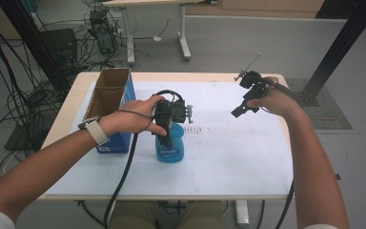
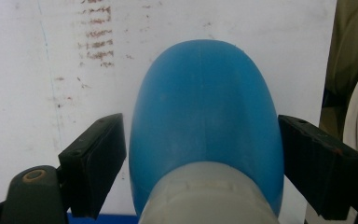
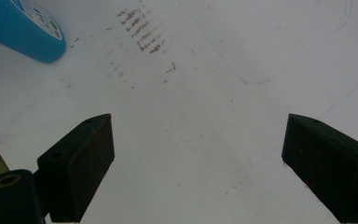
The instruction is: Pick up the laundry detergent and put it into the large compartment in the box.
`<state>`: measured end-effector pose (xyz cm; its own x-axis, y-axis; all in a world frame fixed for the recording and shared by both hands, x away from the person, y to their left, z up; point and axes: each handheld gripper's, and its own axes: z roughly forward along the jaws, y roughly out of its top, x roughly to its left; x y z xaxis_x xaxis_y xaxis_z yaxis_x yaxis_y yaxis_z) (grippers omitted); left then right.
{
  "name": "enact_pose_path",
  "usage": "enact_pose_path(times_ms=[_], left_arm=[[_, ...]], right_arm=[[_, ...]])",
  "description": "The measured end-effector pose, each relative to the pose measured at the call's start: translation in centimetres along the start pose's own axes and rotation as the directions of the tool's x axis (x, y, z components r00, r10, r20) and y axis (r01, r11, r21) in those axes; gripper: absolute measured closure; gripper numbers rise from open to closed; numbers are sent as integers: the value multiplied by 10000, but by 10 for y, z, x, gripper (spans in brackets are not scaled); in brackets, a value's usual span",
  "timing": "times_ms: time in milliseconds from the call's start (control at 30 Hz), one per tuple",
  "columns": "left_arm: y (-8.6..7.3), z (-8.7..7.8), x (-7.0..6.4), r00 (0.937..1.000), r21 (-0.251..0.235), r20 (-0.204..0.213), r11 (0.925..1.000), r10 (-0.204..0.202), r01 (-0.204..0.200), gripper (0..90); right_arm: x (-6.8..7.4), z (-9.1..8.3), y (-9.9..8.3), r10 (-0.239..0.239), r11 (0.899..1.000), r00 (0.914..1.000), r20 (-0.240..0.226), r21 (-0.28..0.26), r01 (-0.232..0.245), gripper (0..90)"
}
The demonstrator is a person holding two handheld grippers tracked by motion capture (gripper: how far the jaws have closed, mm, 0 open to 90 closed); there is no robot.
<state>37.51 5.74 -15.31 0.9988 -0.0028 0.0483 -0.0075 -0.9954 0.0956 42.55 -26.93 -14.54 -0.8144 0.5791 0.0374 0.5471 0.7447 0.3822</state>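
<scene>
Near middle of white surface (image 1: 248, 157), blue bottle (image 1: 170, 145) stood upright, just right of blue cardboard box (image 1: 114, 107). Left claw (image 1: 171, 121) hung over bottle from above, jaws spread either side of its body; left gripper view showed small gaps both sides, no contact visible. Right claw (image 1: 240, 110) held above surface, well apart from bottle, jaws wide, nothing between. Brown smudges (image 3: 140, 30) marked surface beside bottle.
</scene>
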Motion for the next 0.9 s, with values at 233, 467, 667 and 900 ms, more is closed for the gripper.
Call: enact_pose_path(times_ms=[233,467,667,900], left_arm=[[0,2,0,10000,-26,-51,10000,-13,13,204],[0,4,-1,9999,18,-130,10000,-1,1,229],[-1,5,-1,9999,15,-162,10000,-11,11,265],[-2,6,1,10000,-42,-94,10000,-11,10,300]], right_arm=[[0,-1,-1,-1,10000,10000,11,-26,1,93],[0,-1,-1,8,10000,10000,22,-28,-8,93],[0,0,-1,-20,10000,10000,9,-32,20,93],[0,0,-1,-33,10000,10000,2,-37,33,94]])
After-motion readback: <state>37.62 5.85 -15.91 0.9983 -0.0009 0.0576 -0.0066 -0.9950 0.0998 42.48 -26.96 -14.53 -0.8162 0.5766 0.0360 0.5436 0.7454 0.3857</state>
